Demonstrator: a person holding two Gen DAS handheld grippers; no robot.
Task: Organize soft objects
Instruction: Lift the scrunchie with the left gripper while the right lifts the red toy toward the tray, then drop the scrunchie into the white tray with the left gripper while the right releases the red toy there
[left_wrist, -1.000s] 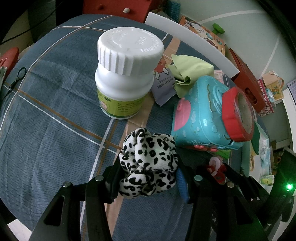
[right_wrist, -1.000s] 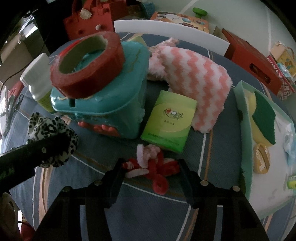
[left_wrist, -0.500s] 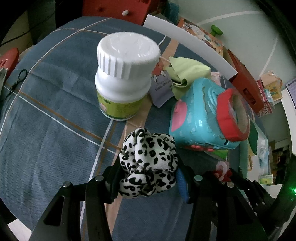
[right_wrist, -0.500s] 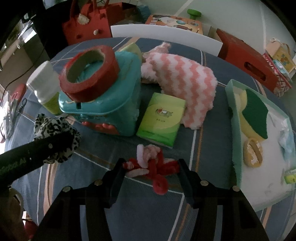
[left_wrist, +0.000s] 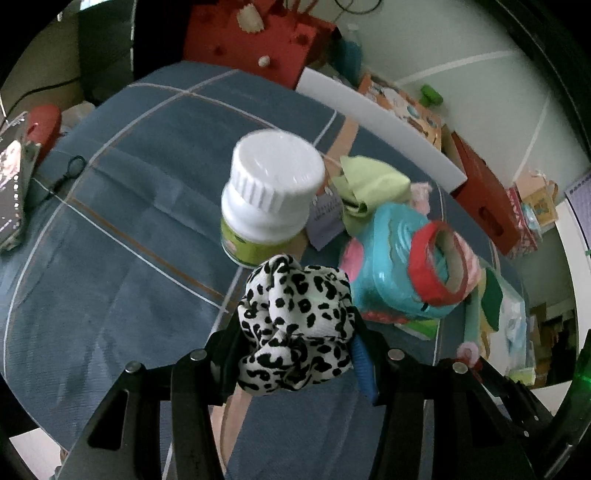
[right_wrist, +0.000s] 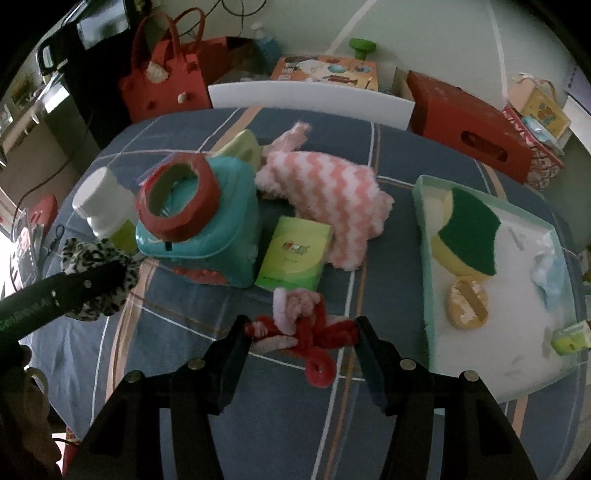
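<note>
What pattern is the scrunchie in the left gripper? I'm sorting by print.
White with black leopard spots; the scrunchie shows best in the left wrist view.

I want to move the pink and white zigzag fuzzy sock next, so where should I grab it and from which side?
Take the pink and white sock across its thick middle, coming straight down from above. It lies flat on the tablecloth, with the green tissue pack touching its near edge and the teal toy box close on its left, so a side approach looks crowded. Both tools are full now: empty one first.
</note>
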